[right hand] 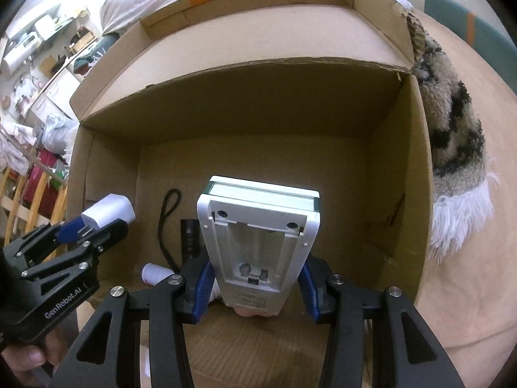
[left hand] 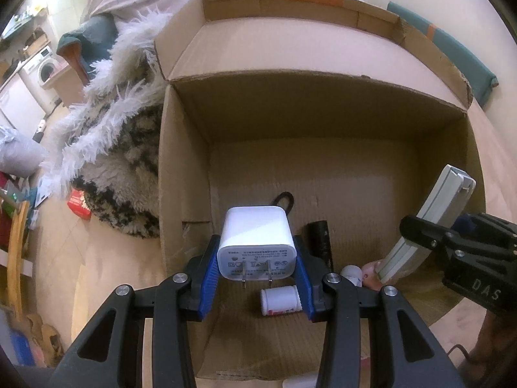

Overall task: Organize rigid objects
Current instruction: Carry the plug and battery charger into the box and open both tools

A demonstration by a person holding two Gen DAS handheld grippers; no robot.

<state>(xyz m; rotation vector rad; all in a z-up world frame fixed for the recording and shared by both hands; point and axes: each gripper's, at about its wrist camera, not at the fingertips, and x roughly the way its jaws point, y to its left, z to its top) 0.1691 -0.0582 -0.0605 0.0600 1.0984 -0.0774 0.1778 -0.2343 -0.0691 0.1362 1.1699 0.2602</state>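
My left gripper (left hand: 257, 258) is shut on a white plug charger (left hand: 257, 242), prongs toward the camera, held over the open cardboard box (left hand: 323, 110). My right gripper (right hand: 255, 278) is shut on a white flat device (right hand: 258, 239) with an open battery bay, also over the box. Each gripper shows in the other view: the right one (left hand: 452, 242) at right, the left one (right hand: 80, 229) at left. On the box floor lie a black flashlight (left hand: 320, 239) with a cord loop (right hand: 168, 213) and a white bottle (left hand: 279, 299).
A second small white bottle (left hand: 352, 273) and something pink (left hand: 371, 273) lie in the box near the right gripper. A shaggy white and black rug (left hand: 122, 148) lies left of the box. A red packet (left hand: 77, 202) is on the floor. A washing machine (left hand: 45, 64) stands far left.
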